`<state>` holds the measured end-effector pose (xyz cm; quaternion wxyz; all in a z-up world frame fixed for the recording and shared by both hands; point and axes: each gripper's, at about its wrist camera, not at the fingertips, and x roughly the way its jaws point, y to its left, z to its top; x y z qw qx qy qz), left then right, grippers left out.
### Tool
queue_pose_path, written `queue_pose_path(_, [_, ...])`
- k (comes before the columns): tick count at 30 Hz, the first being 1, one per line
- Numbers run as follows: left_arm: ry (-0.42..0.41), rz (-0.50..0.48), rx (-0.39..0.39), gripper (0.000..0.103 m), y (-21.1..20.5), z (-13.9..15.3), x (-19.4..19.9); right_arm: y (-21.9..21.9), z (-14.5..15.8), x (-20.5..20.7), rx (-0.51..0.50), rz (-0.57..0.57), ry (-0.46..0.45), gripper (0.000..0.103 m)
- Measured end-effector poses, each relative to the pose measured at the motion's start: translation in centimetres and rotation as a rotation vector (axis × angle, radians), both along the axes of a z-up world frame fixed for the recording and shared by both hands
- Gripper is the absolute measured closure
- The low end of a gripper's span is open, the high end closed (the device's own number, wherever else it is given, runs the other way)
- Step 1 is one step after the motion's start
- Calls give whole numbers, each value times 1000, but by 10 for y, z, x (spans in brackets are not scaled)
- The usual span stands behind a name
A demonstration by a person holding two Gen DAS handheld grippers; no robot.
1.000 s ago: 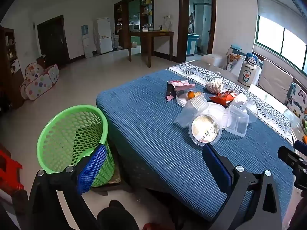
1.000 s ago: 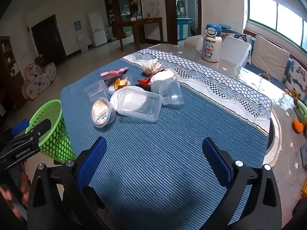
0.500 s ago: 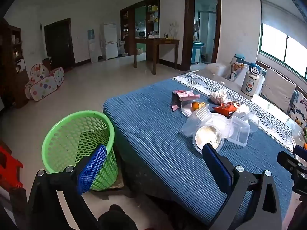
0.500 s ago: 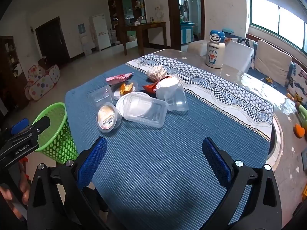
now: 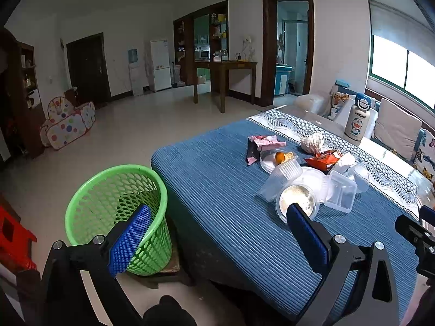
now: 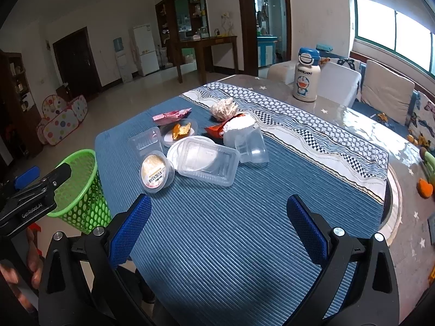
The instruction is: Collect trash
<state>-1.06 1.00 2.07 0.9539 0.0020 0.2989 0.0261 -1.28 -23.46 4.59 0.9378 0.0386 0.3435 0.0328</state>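
The counter (image 6: 361, 125), draped with a ribbed blue cloth (image 6: 223, 217) edged by a white patterned border, carries a cluster of clear plastic containers (image 6: 206, 163), a round lidded tub (image 6: 156, 172), a pink wrapper (image 6: 171, 115), an orange snack packet (image 5: 322, 160), crumpled paper (image 6: 224, 108) and a white cartoon-printed bottle (image 6: 305, 77).

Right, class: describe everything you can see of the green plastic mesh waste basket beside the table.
The green plastic mesh waste basket is round, wider at its smooth rim than at its base, with walls pierced by oval holes. It stands upright on a low, worn platform on the floor, against the corner of the table with the blue ribbed tablecloth. Little of its inside shows, and no trash is visible there. Neither tool touches it.
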Motion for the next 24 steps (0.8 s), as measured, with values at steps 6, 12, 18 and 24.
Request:
queue_pose_path(6, [-8,11,1,6,1,1,1,0,2,0,3,4,-5,5])
queue_pose_path(12, [-9,19,2,6,3,1,0,3,2,3,1,11,-4,5])
queue_pose_path(18, [-3,28,-1,6,6,0,2,4,2,2,2,16,-1,5])
queue_pose_path(24, [2,30,-1,6,6,-1,4,4,1,2,5,17,0,5])
